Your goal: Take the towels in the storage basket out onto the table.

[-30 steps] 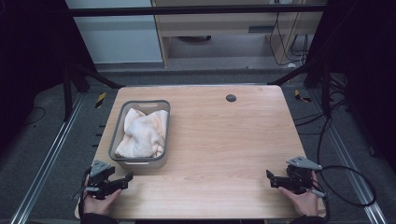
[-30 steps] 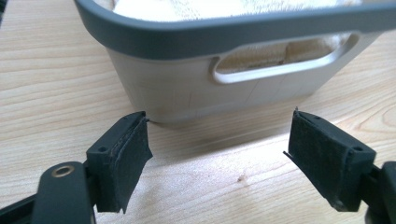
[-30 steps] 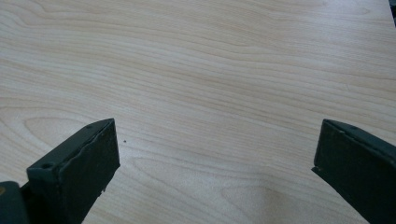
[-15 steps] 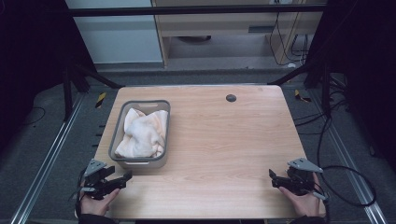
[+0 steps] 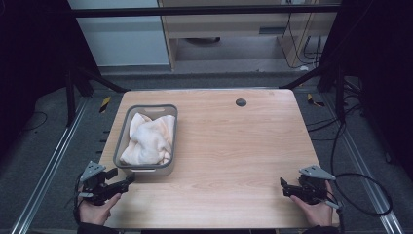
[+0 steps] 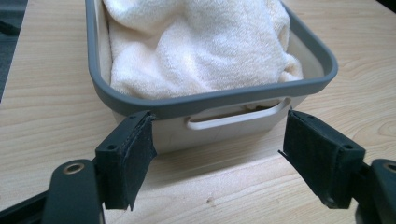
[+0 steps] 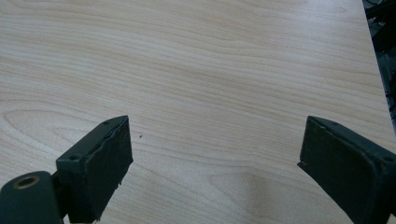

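The left gripper (image 5: 127,181), jaws apart and just narrowing with nothing between them, should square to the tub (image 6: 212,100) at twelve o'clock.

**Change entry: my left side**

My left gripper (image 5: 127,181): shifted from the table's near-left corner toward the basket (image 5: 146,169), tips now just short of its near wall. Jaws: have just been closing, nothing between them.
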`<state>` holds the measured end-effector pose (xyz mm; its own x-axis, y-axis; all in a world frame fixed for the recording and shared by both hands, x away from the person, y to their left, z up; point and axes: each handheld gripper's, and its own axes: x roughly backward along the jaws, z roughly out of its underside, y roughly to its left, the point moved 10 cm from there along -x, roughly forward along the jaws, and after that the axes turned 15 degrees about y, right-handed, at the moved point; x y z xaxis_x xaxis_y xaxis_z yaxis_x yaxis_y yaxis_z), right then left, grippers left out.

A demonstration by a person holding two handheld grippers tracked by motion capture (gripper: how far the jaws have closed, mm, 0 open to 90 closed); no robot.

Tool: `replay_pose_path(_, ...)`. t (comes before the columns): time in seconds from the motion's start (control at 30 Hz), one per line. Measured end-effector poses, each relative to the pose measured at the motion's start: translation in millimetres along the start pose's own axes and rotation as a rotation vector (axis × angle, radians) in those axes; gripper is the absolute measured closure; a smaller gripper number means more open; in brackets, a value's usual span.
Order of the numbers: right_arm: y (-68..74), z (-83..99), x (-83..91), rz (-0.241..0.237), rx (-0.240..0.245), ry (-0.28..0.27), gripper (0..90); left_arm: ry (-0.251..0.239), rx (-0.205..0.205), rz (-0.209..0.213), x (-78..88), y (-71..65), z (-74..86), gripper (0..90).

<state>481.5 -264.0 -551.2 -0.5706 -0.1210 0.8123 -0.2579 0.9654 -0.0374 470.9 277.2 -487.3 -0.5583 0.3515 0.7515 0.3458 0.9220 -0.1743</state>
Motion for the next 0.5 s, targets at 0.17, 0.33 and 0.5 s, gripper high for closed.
replay_pose_path(0.17,0.7,0.5,-1.6,0.0,0.008,0.006,9.1,-0.018,-0.01,0.012,6.4,-1.8,-8.4,25.0)
replay_pose_path(0.33,1.1,0.9,-2.7,-0.005,0.005,0.01,9.1,-0.02,-0.02,0.022,10.1,-3.6,-13.9,25.4)
replay_pose_path(0.5,1.7,1.7,-3.4,-0.005,0.008,0.014,9.1,0.003,-0.031,0.031,10.9,-5.0,-20.1,25.2)
